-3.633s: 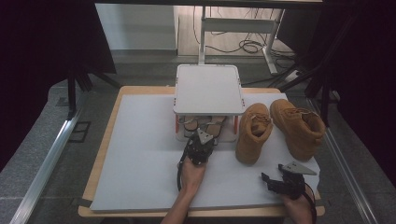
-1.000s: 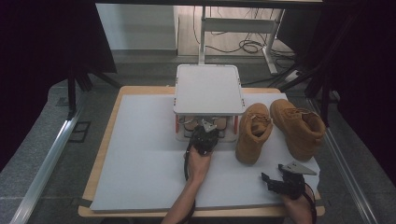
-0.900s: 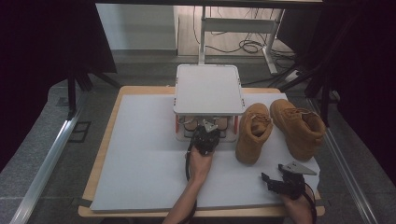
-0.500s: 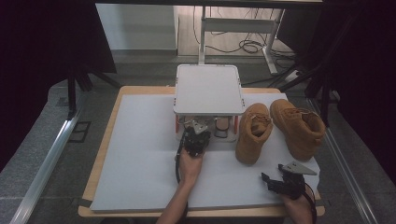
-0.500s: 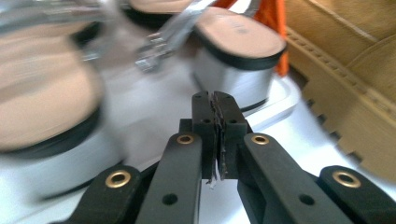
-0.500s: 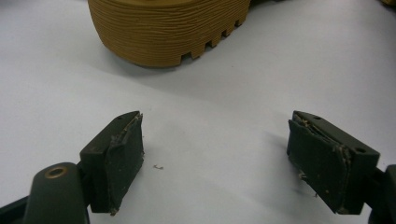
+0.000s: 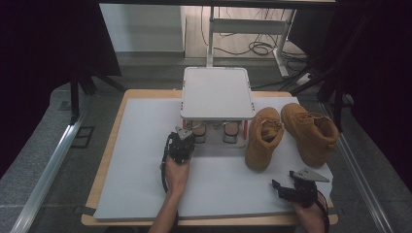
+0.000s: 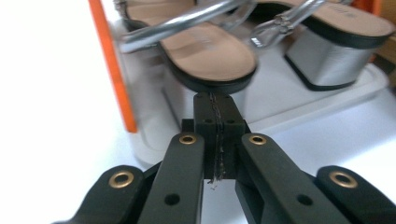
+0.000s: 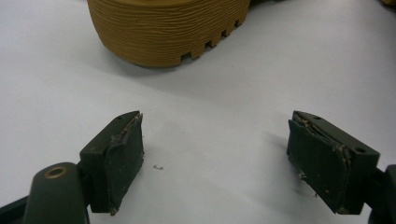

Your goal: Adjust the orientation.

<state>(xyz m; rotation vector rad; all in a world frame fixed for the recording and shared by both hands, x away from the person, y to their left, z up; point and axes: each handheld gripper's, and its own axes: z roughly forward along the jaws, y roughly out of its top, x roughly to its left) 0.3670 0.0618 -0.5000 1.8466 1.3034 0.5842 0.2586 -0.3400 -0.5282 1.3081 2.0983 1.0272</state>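
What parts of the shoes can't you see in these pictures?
- Sandals, high view: the rack's white top shelf covers all but their near ends.
- Sandals, left gripper view: cut off by the top edge, straps blurred.
- Tan boot, right gripper view: everything above its sole is cut off by the top edge.

Left gripper (image 8: 215, 100): black two-jaw tool, pads pressed flat together with nothing between, pointing away from the person.
Left forearm: reaches up from the near edge, apparently straight.
Right gripper (image 9: 233, 156): black jaws spread wide, empty, held low.
Right hand (image 7: 311, 213): at the near right corner.
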